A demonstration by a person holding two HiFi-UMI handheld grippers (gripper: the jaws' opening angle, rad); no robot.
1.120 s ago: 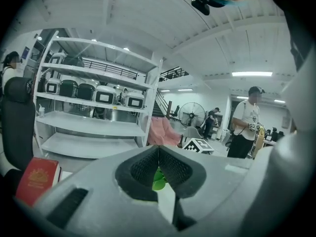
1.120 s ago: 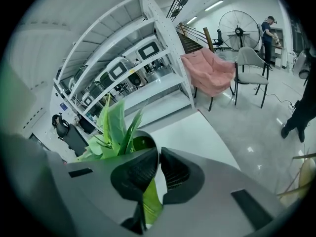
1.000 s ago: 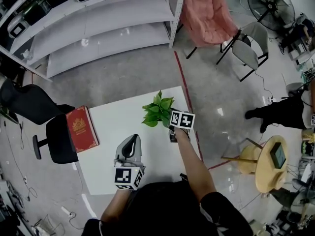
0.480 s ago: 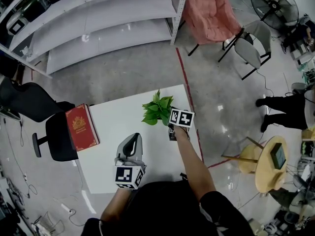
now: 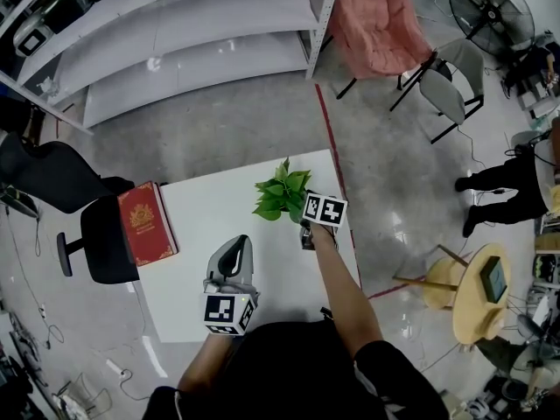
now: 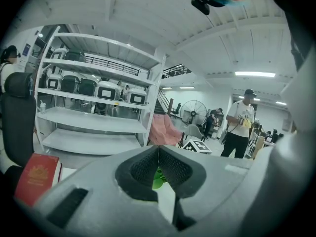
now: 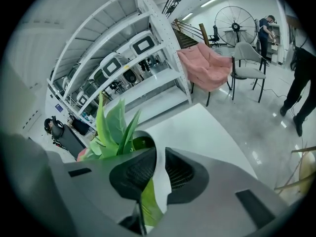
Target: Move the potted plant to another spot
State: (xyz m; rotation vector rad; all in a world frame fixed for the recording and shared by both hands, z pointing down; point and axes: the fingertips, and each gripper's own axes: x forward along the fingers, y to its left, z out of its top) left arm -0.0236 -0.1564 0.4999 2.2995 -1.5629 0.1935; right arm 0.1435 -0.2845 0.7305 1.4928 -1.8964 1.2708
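Right claw point(image 7: 159, 176) pinches the rim of the potted plant point(image 5: 280, 196) at centre frame; so thin a hold could let it tilt and slip; left claw point(image 6: 158, 157) pressed together, empty

A white square table point(image 5: 210, 221) stands on the polished grey floor point(image 5: 219, 138). A red hardback book with a gold emblem point(image 5: 146, 224) lies flat at its left edge, with a black office chair point(image 5: 98, 250) just beside it. Beyond the table runs a white metal shelving unit point(image 5: 175, 46). To the right of that are a pink fabric chair point(image 5: 372, 24), a grey chair with black legs point(image 5: 448, 84) and a black standing fan point(image 5: 486, 3). A round wooden side table point(image 5: 477, 296) stands well apart.
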